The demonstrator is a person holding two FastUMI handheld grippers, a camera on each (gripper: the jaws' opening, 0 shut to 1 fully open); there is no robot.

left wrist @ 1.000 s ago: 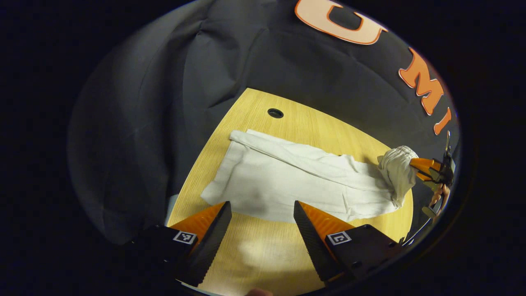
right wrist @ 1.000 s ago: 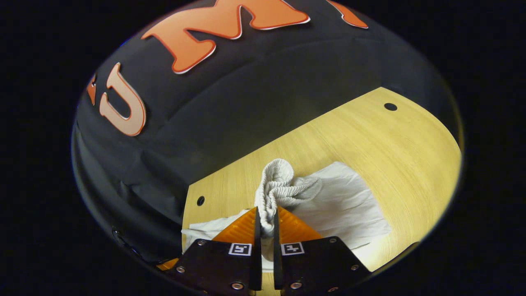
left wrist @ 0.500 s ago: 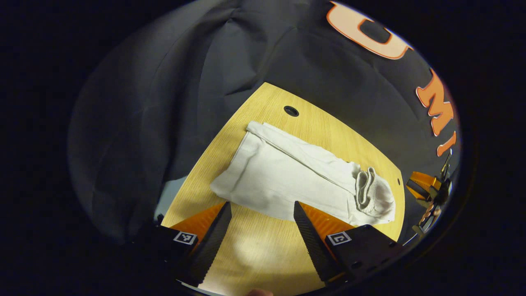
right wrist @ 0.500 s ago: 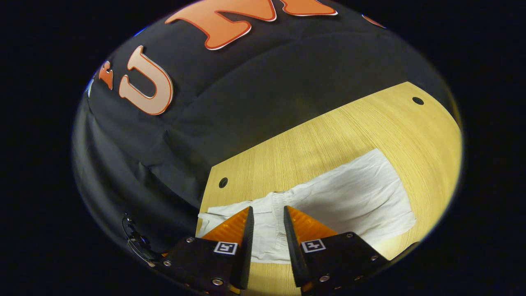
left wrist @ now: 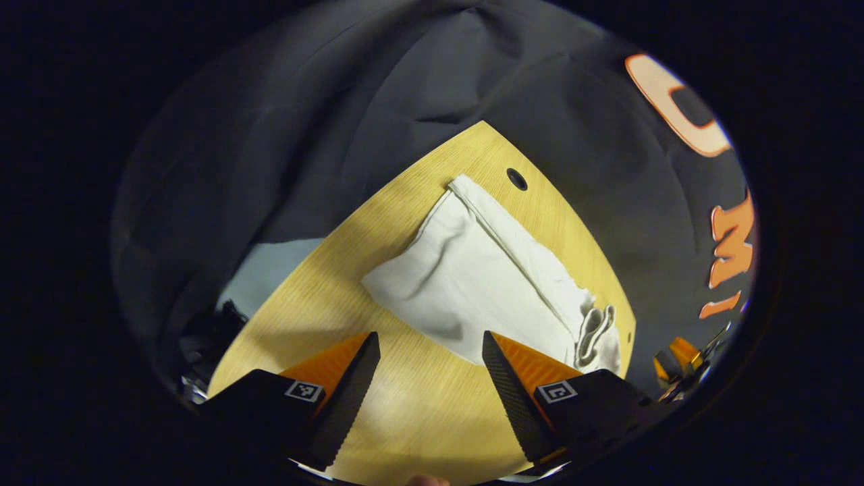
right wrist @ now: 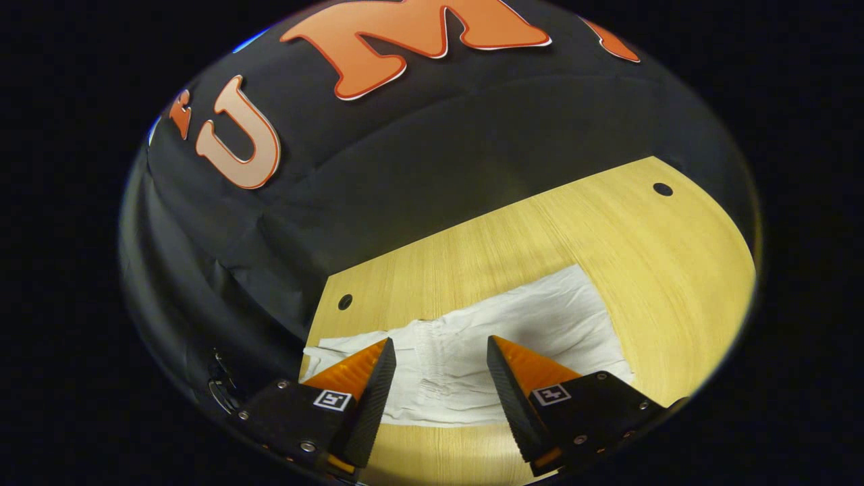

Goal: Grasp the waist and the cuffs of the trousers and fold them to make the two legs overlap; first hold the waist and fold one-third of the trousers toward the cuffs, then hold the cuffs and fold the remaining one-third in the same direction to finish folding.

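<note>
White trousers (left wrist: 472,277) lie flat on the wooden table (left wrist: 324,317), legs overlapped, with the cuff end by a round hole (left wrist: 516,179). The elastic waist (left wrist: 597,327) is folded back onto the trousers at the near right end. My left gripper (left wrist: 430,344) hangs open above bare table just short of the cloth's long edge, holding nothing. In the right gripper view, my right gripper (right wrist: 439,344) stands open over the gathered waist (right wrist: 432,358) of the trousers (right wrist: 547,324), with no cloth between its fingers. The right gripper (left wrist: 682,354) also shows small at the far right of the left gripper view.
The table (right wrist: 526,243) has small round holes (right wrist: 663,189) near its corners, another one (right wrist: 345,302) close to the waist end. Black cloth walls close in behind the table. Bare wood lies on both sides of the trousers.
The right gripper let go of the waist and opened wide; the waist dropped folded onto the trousers. The left gripper stayed open and shifted, so the trousers now sit farther right in its view.
</note>
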